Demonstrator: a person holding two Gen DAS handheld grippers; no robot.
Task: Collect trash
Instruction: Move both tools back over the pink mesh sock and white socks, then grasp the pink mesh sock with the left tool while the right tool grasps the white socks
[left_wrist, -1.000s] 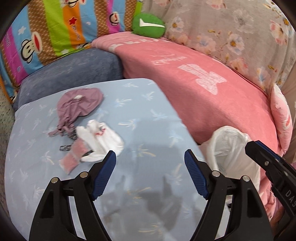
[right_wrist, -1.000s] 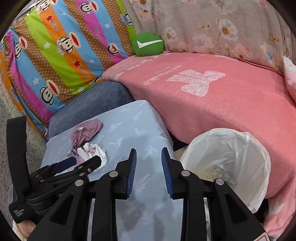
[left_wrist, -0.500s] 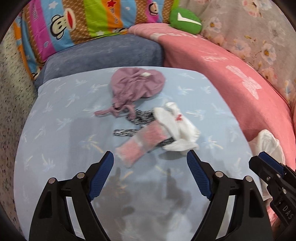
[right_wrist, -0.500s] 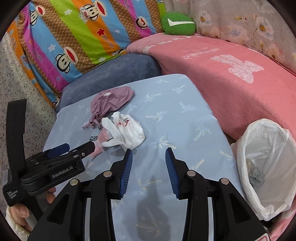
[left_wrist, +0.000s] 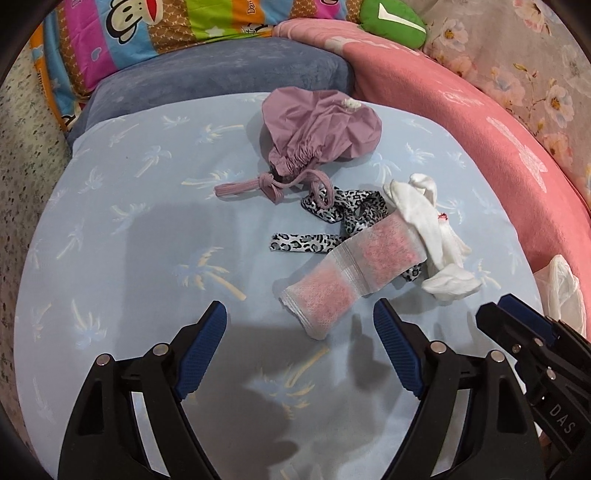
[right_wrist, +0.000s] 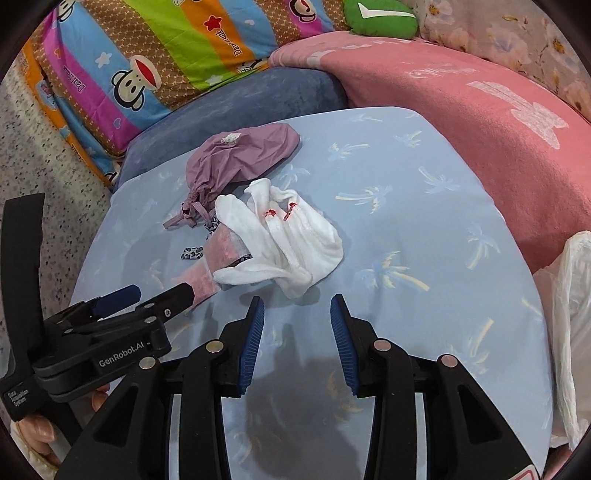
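Both tongs gape empty, left tongs (left_wrist: 300, 325) just short of the pink-white wrapper (left_wrist: 351, 271), right tongs (right_wrist: 295, 317) before the white cloth (right_wrist: 284, 240).

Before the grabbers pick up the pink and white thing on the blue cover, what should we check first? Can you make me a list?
1. Left gripper open wide enough: ok, its jaws stand apart.
2. Left gripper lined up with the pink mesh wrapper: ok, the wrapper's near end lies just ahead, between the jaws.
3. Wrapper free to lift: not ok, the leopard-print ribbon and white cloth touch or overlap it.
4. Right gripper empty and open: ok.
5. Bin bag within reach: cannot tell, only its edge shows at the right.
6. Purple drawstring pouch out of the way: ok, it lies beyond the pile.
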